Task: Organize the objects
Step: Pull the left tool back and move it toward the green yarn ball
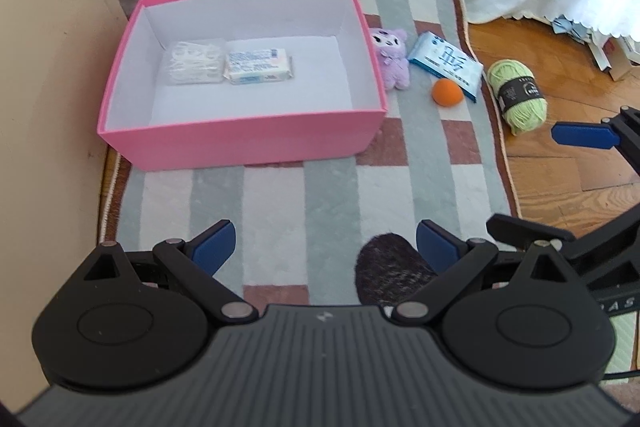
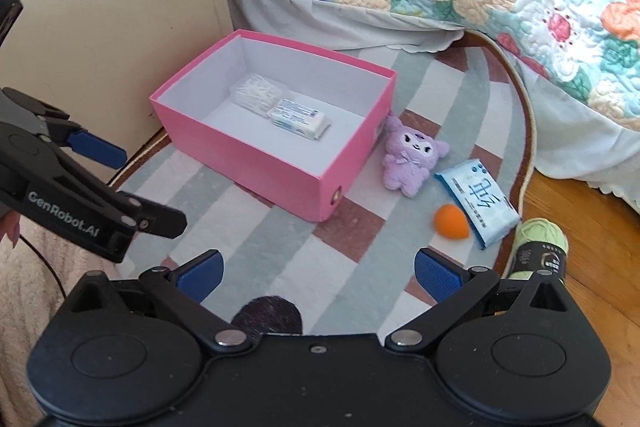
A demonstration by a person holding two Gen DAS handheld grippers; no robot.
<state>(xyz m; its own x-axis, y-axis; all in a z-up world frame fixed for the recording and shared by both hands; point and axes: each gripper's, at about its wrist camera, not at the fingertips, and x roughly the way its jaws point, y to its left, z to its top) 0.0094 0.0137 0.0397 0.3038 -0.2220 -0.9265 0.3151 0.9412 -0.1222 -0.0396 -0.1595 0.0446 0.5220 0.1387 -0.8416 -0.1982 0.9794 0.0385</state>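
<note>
Nearest, both grippers, left (image 1: 324, 247) and right (image 2: 318, 273), gaped wide and empty. Plush (image 2: 412, 161) lay just beside the box (image 2: 280, 171); best to pinch its body squarely, then lift clear of the rim.

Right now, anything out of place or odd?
Only the light green yarn skein: it lies off the striped rug on the wood floor, apart from the other loose items beside the pink cardboard box. Nothing spilled or damaged.

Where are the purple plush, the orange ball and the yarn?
plush (image 2: 412, 163), right wrist view, on its body.
ball (image 2: 451, 221), right wrist view, on its middle.
yarn (image 1: 518, 93), left wrist view, on its label band.
</note>
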